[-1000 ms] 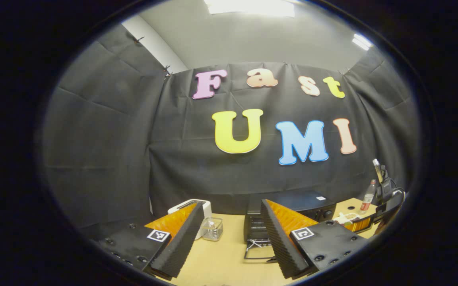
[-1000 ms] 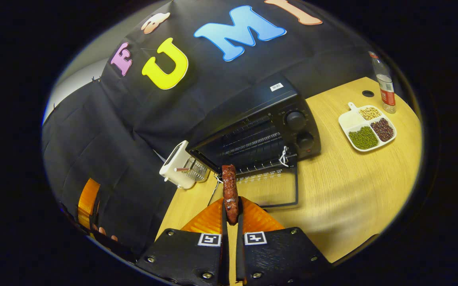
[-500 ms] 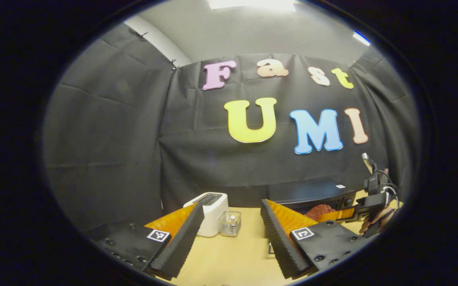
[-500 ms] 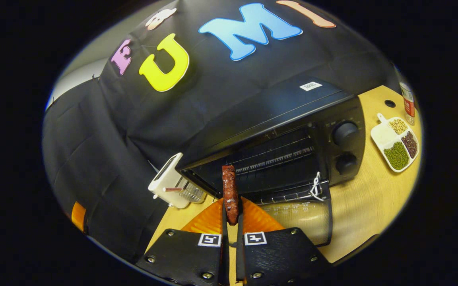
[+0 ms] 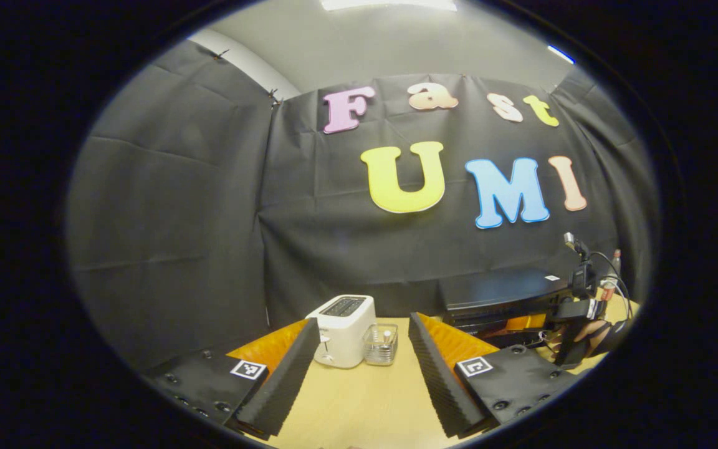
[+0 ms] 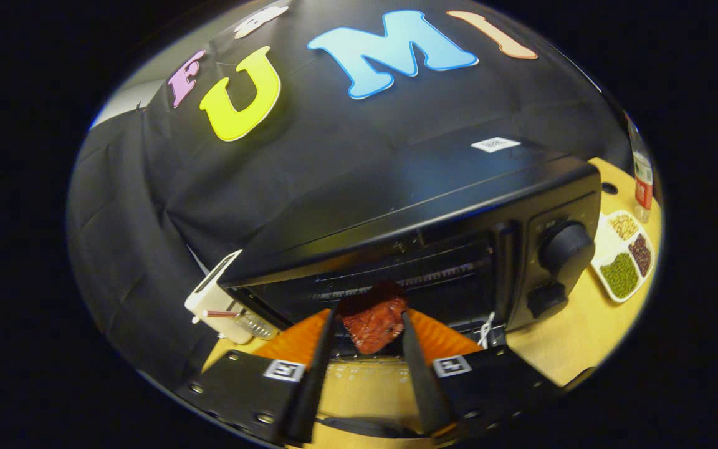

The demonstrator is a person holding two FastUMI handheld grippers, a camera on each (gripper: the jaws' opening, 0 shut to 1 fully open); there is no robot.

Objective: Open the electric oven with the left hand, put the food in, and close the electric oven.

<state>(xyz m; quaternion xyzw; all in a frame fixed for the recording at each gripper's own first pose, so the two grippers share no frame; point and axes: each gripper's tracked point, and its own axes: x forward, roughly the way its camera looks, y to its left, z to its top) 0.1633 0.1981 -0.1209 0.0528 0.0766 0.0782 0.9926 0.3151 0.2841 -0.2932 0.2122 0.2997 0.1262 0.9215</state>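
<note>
Item: food (image 6: 373, 324), one reddish-brown piece of meat, lying at the mouth of the electric oven (image 6: 434, 249), dead centre and low in the right gripper view, between my right gripper (image 6: 365, 349) fingers. Those fingers stand parted with a gap either side of the piece, so I judge it released or very nearly; whether it rests fully on the rack I cannot tell. Oven: black, door dropped open toward me, two knobs (image 6: 566, 248) at 3 o'clock of the cavity, a white tie (image 6: 487, 325) hanging at the lower right of the opening. At 9 o'clock of the oven, a white toaster (image 5: 341, 330) with a small clear holder (image 5: 380, 344) just beside it. At 3 o'clock, a divided dish of beans (image 6: 624, 255) and a bottle (image 6: 642, 174) on the wooden table (image 6: 577, 343). My left gripper (image 5: 362, 368) hangs wide open and empty over the table, well apart from the oven, which sits at its 3 o'clock. Step in hand, as I judge it: food going in. Next: draw my right gripper straight back clear of the door, then bring the left to the door's edge and lift it shut.
</note>
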